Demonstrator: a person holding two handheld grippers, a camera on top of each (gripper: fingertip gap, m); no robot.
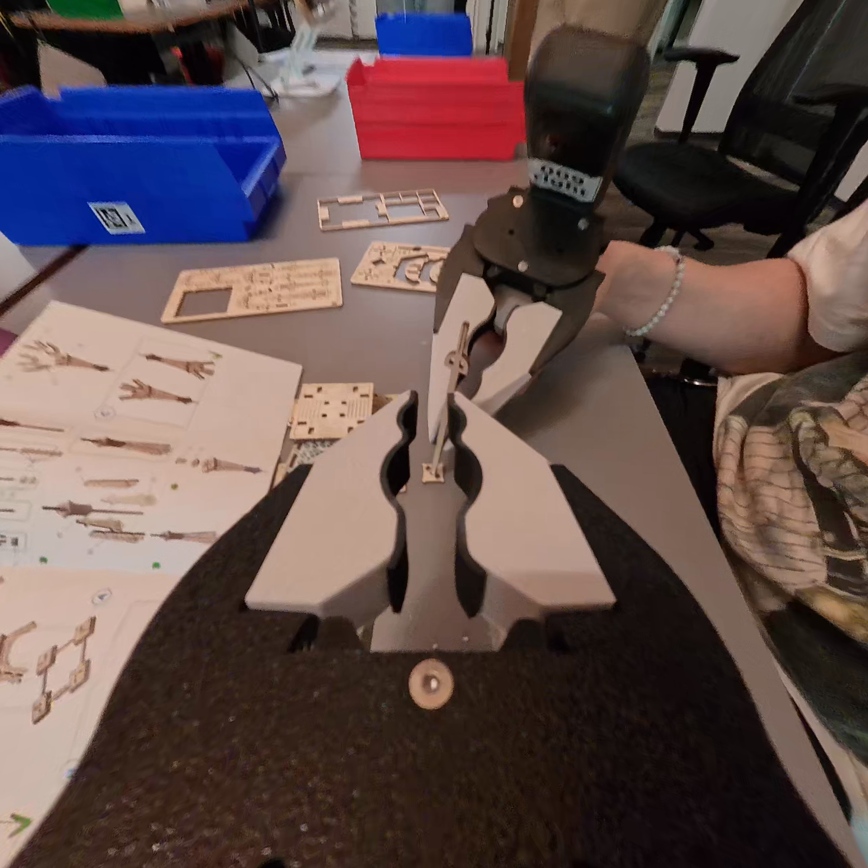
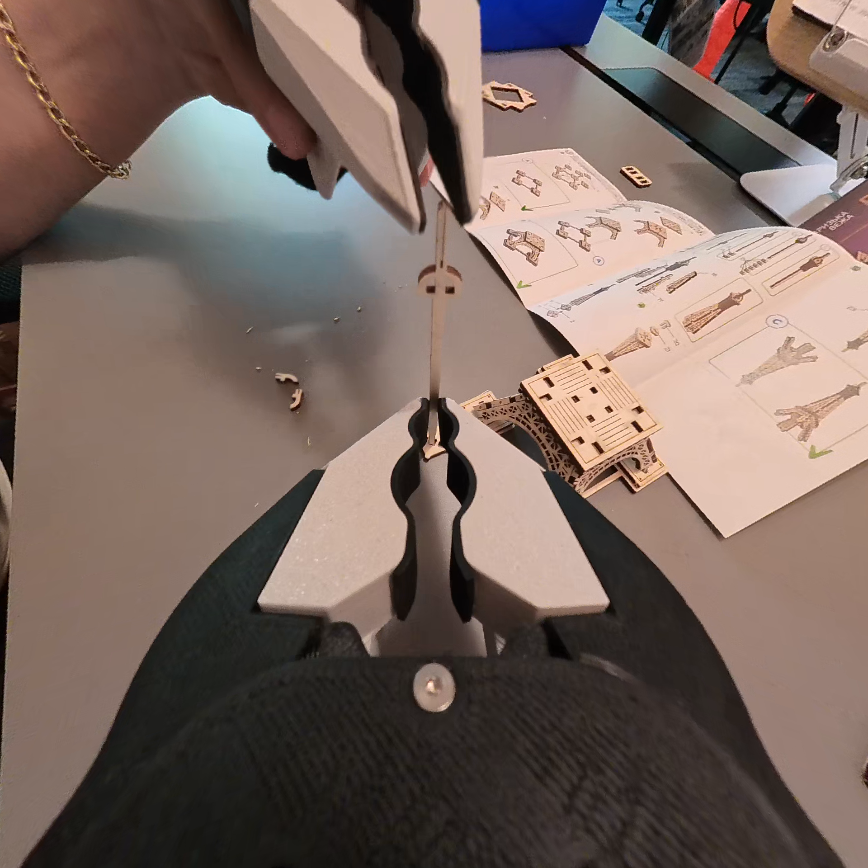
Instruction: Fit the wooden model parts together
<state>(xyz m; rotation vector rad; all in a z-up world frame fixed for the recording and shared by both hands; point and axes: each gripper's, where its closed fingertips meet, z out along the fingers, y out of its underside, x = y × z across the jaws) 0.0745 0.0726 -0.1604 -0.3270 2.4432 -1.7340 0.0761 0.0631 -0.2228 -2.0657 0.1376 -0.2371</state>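
Observation:
A thin wooden spire rod (image 2: pixel 437 338) with a small cross disc (image 2: pixel 439 282) spans between my two grippers above the grey table (image 2: pixel 141 422). My right gripper (image 2: pixel 434 403) is shut on its near end, and a small tan end piece shows between its fingers. My left gripper (image 2: pixel 441 220) comes down from the top and is shut on the far end. In the left wrist view, the rod (image 1: pixel 453 371) runs from my left gripper (image 1: pixel 433 399) to my right gripper (image 1: pixel 472 385). A small square piece (image 1: pixel 433 473) sits on its end.
A built wooden tower base (image 2: pixel 587 413) lies on its side beside an open instruction sheet (image 2: pixel 704 329). Punched part sheets (image 1: pixel 253 289) lie mid-table, with a blue bin (image 1: pixel 141 164) and a red bin (image 1: pixel 437 112) behind. Wood scraps (image 2: pixel 291 390) lie to the left. The person's arm (image 1: pixel 728 305) is at the right. There is about 6 cm between the tips of the two grippers.

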